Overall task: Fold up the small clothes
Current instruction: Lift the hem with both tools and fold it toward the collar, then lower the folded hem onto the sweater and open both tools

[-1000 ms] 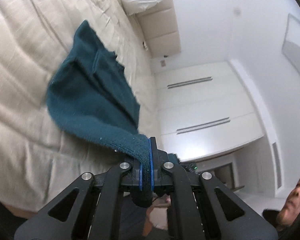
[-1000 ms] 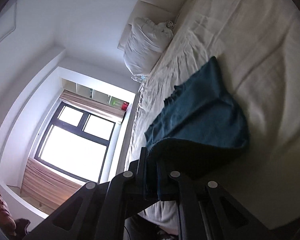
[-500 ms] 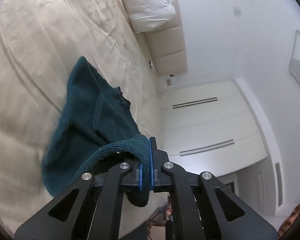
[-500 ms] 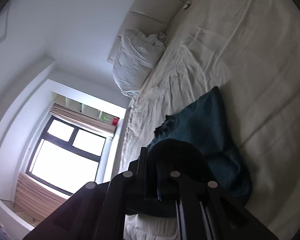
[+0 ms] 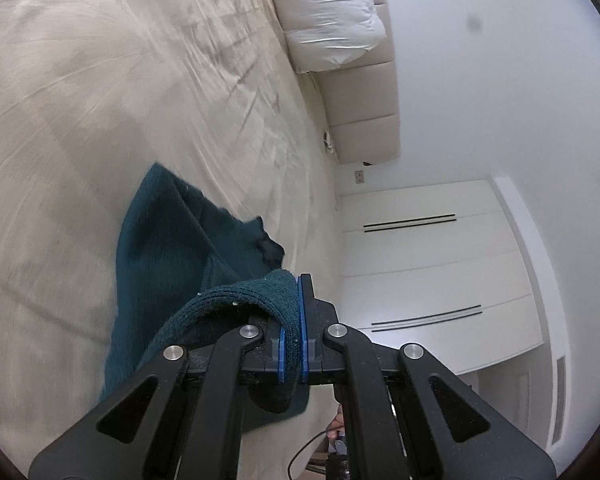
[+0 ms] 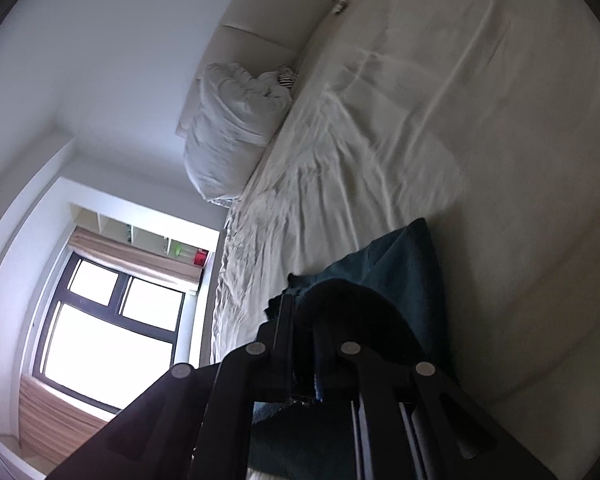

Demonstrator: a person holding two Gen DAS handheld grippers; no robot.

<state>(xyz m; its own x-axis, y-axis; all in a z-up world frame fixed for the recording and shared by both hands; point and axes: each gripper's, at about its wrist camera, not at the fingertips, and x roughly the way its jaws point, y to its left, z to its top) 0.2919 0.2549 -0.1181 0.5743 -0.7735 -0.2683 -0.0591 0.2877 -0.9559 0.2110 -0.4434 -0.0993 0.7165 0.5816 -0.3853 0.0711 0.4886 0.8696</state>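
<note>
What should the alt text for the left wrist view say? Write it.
The left tongs are shut on an edge of a teal garment draped over a cream bed. A white pillow leans on the headboard; white wardrobe doors stand beyond.

Dark teal knit garment (image 5: 160, 264) lies rumpled on the bed, near edge lifted.

1 teal garment (image 5: 168, 264), 1 bed (image 5: 80, 100), 1 white pillow (image 5: 328, 12), 1 window (image 6: 104, 320), 2 tools.
</note>
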